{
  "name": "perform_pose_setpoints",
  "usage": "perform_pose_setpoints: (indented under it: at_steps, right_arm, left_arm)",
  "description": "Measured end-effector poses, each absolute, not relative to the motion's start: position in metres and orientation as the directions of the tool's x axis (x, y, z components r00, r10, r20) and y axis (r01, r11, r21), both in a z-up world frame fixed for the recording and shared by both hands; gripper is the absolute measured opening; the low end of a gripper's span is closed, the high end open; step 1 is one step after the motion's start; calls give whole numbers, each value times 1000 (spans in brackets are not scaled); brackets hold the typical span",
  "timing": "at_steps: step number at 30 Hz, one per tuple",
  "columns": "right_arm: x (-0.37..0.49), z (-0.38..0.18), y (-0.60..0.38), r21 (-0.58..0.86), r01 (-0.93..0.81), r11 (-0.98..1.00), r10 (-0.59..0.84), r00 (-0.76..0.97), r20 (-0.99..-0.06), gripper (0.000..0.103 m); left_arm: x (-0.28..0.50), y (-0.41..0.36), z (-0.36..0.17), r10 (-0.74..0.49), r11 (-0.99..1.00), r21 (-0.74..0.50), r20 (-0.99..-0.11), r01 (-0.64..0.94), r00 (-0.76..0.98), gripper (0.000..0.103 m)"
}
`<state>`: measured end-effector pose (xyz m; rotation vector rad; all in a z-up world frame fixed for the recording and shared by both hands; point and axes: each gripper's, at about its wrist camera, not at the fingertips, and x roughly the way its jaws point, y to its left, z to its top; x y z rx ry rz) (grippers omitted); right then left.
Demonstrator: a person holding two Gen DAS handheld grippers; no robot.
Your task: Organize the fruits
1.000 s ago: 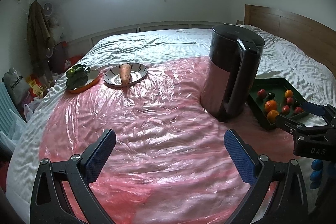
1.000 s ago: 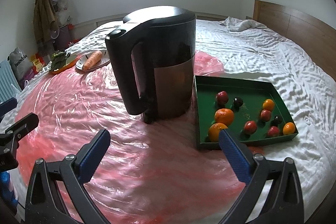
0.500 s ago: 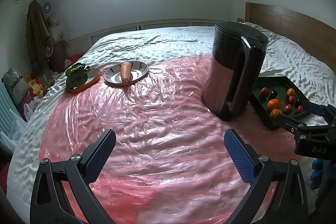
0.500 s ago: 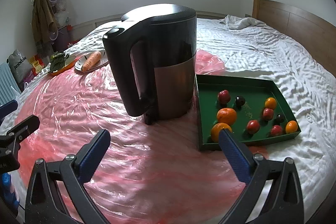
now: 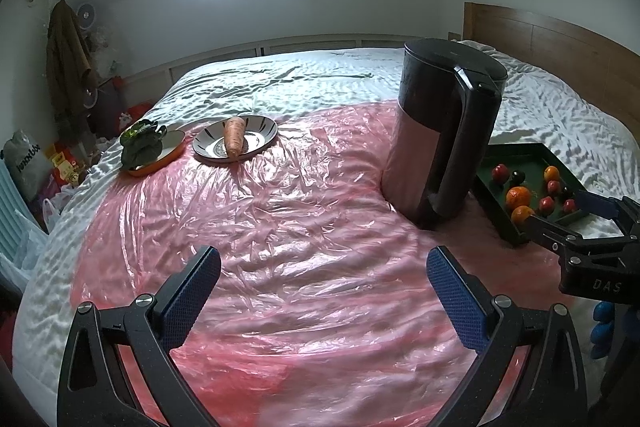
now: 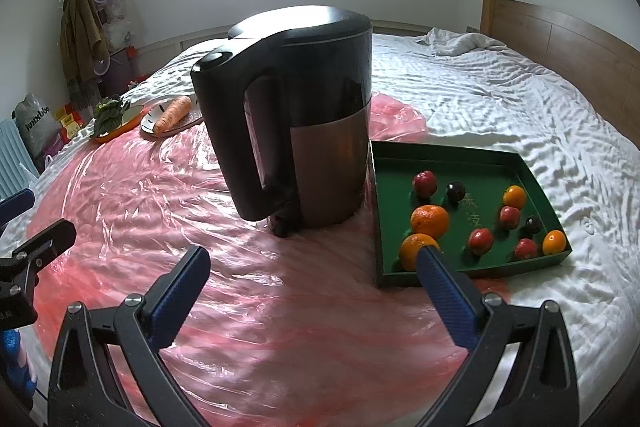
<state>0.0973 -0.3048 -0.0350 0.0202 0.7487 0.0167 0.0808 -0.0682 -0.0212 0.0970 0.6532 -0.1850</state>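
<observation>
Fruit, perhaps oranges and plums, sits in the green tray (image 6: 460, 153) beside the kettle (image 6: 304, 107); left gripper (image 5: 323, 279) and right gripper (image 6: 312, 273) gape empty.

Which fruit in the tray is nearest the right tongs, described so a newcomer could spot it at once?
Find the tall black electric kettle standing on the pink plastic sheet; the green tray lies just to its right. In the tray's near-left corner sits an orange, one of the two largest fruits there, and the only one partly hidden by a tong fingertip.
</observation>
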Motion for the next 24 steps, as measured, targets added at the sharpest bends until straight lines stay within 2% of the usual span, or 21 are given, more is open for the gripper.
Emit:
perform_pose_setpoints:
  at_steps: [24]
  right_arm:
    - [94,-35,-314,24,4,1000,14,734,-680,103]
  left_arm:
    - [78,-71,-20,-136,980,34,-610,197,781,101]
